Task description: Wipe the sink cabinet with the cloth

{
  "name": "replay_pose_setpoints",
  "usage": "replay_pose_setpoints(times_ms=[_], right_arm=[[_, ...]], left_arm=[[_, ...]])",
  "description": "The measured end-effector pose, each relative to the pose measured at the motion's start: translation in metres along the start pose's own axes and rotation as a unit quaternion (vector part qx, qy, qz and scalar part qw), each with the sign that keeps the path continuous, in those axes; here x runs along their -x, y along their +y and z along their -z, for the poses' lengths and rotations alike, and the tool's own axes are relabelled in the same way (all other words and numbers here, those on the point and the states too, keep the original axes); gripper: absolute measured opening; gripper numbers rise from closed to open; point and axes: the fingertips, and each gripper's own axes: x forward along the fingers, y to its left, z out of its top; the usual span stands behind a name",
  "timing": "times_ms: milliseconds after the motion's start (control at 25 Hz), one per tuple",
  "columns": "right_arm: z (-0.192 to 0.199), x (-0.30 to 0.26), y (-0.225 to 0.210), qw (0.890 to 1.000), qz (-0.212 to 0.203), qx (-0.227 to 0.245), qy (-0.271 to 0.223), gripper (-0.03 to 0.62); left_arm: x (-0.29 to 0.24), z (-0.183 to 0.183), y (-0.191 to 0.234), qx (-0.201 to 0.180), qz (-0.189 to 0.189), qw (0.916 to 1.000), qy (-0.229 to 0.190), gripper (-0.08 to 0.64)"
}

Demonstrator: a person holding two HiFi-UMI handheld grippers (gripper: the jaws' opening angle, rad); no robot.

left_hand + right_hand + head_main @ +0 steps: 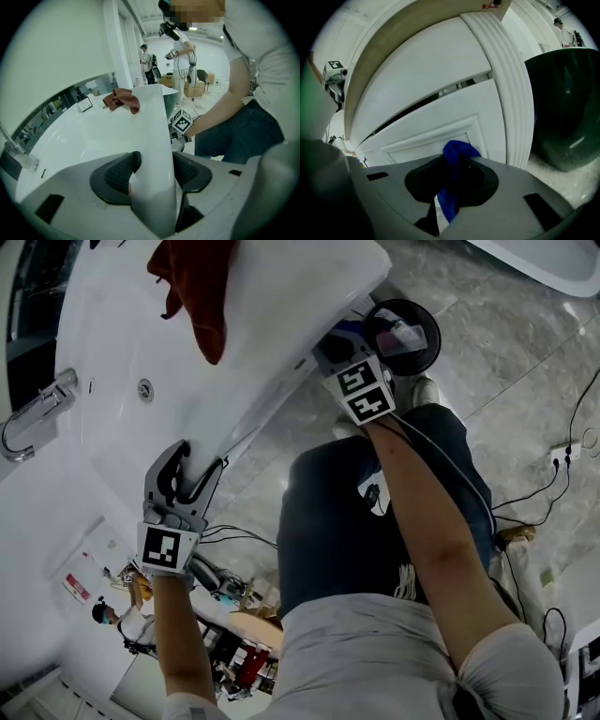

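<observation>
Currently the right gripper (339, 343) (452, 176) sits low at the front of the sink cabinet (440, 93), jaws closed tight on a bunched blue cloth (457, 152). The cloth's top fold touches the white panelled door, below the dark gap between the two panels. A dark bin (562, 108) (408, 334) stands on the floor just right of the cabinet's fluted corner. The left gripper (197, 460) (152, 171) straddles the near edge of the white countertop (262, 362) (108, 136), one pad against each face, clamped on it. A red-brown cloth (197, 287) (123, 98) lies crumpled at the far end of the countertop. A chrome faucet (33, 413) (16, 150) stands at the left.
</observation>
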Motion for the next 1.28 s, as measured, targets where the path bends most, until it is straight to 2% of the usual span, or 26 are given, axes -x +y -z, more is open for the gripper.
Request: replay_pose_setpoints(times_ms=[400,560,720,1280], right_arm=[[-0.008,0.004,0.018,1.000,0.015,0.021,-0.001,0.061],[-0.007,0.002,0.037,0.999,0.008,0.034,0.000,0.061],[-0.003,-0.002,0.056,0.999,0.001,0.042,0.001,0.061],[0.008,-0.009,0.095,0.999,0.014,0.046,0.003,0.061]], left_arm=[[-0.001,-0.001,-0.001,-0.017,0.006,0.9998,-0.008,0.252],[-0.001,0.000,-0.001,-0.007,0.001,1.0000,0.000,0.252],[-0.001,0.000,-0.001,-0.018,0.002,0.9998,-0.003,0.252],[-0.002,-0.004,-0.002,-0.015,0.007,0.9998,-0.008,0.252]])
